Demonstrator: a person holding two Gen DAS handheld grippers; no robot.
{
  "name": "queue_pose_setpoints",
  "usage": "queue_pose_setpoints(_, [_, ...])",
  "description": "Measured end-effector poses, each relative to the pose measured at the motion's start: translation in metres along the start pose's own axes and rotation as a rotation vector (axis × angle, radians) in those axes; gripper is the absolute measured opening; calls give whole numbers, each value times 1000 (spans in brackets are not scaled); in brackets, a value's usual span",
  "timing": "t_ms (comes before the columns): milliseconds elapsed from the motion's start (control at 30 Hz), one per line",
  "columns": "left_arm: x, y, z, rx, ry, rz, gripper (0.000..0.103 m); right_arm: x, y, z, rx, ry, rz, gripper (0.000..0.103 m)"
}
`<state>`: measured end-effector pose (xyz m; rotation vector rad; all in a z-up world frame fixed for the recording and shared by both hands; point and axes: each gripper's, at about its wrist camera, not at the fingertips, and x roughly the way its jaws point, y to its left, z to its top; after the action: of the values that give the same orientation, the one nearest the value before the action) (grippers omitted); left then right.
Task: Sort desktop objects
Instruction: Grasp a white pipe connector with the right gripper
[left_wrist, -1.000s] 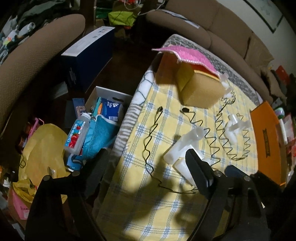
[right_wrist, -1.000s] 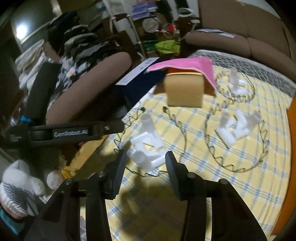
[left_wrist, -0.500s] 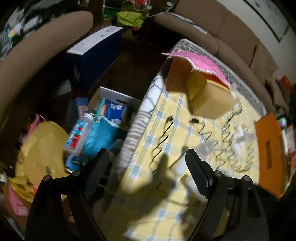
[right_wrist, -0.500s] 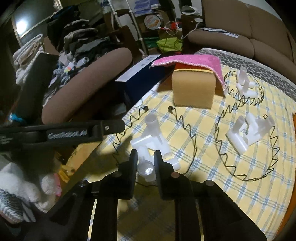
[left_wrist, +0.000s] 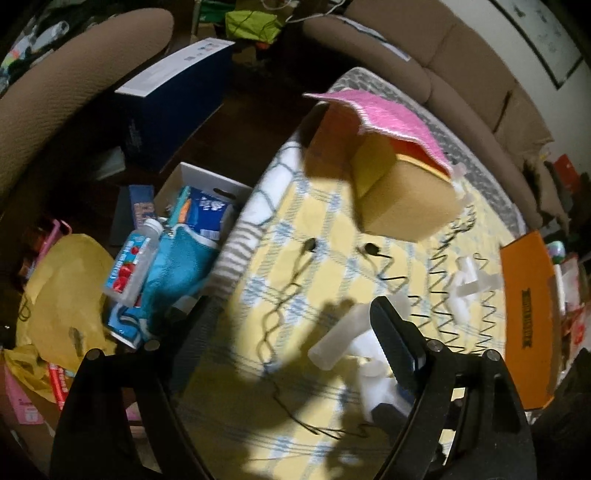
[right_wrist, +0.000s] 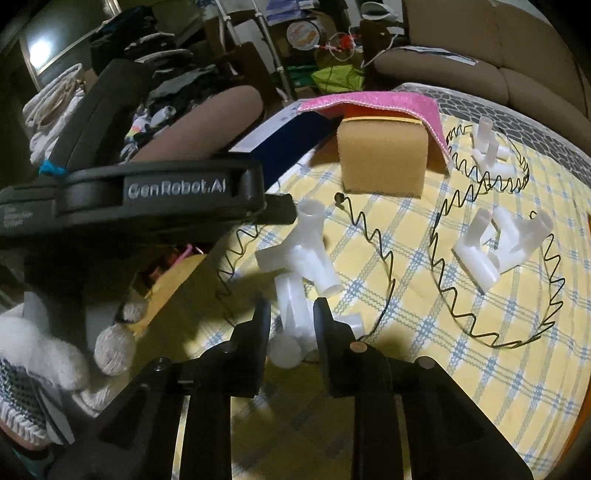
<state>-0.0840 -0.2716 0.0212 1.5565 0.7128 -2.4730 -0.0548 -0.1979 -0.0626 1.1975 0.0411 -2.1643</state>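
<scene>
Pipe fittings (right_wrist: 308, 254): white translucent plastic, smooth. Wire rings (right_wrist: 495, 295): thin black metal, zigzag. Tablecloth (right_wrist: 461, 387): woven checked cloth, matt. Sponge block (right_wrist: 384, 155): porous foam, rough; pink cloth (right_wrist: 391, 103) on top, fuzzy. Grippers: matt blk plastic.

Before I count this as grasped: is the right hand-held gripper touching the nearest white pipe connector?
Touching. The right wrist view shows the right hand-held gripper with both fingers pressed against the white pipe connector, no gap on either side.

Left wrist view: looks down from above the counter's (left_wrist: 303, 206) left edge, facing the sponge block (left_wrist: 402, 199). Right wrist view: low and close over the same checked cloth, facing that block (right_wrist: 384, 158). Shared: block, wire loops, white pipe fittings (right_wrist: 306, 254)
</scene>
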Motion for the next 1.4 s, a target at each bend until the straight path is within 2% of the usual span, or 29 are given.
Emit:
queue_pose_setpoints(167, [-5, 6, 6, 17, -15, 6, 84, 2, 2, -1, -11, 9, -13, 27])
queue_pose_setpoints(333, [-13, -15, 4, 199, -76, 75, 85, -1, 4, -3, -29, -1, -8, 17])
queue_pose_setpoints(467, [-3, -25, 3, 217, -49, 68, 85, -7, 2, -1, -21, -16, -9, 16])
queue_pose_setpoints(667, [8, -39, 4, 254, -52, 103, 85, -26, -8, 3, 26, -57, 19, 16])
queue_pose_setpoints(767, [4, -38, 8, 244, -74, 119, 85, -39, -15, 6, 66, -83, 48, 16])
queue_pose_setpoints(867, [-4, -37, 12, 232, -100, 97, 85, -55, -23, 9, 110, -128, 86, 16])
queue_pose_setpoints(1033, [-4, -44, 10, 277, -109, 105, 89, -77, -36, 17, 167, -178, 132, 16])
queue_pose_setpoints(1200, [-5, -52, 8, 319, -146, 162, 93, -90, -47, 16, 184, -176, 105, 16])
queue_pose_setpoints(1333, [-13, -54, 10, 317, -173, 122, 96, -94, -61, 4, 179, -154, 56, 16])
queue_pose_setpoints(1400, [-9, -58, 8, 333, -162, 123, 98, -94, -69, -4, 186, -139, 34, 16])
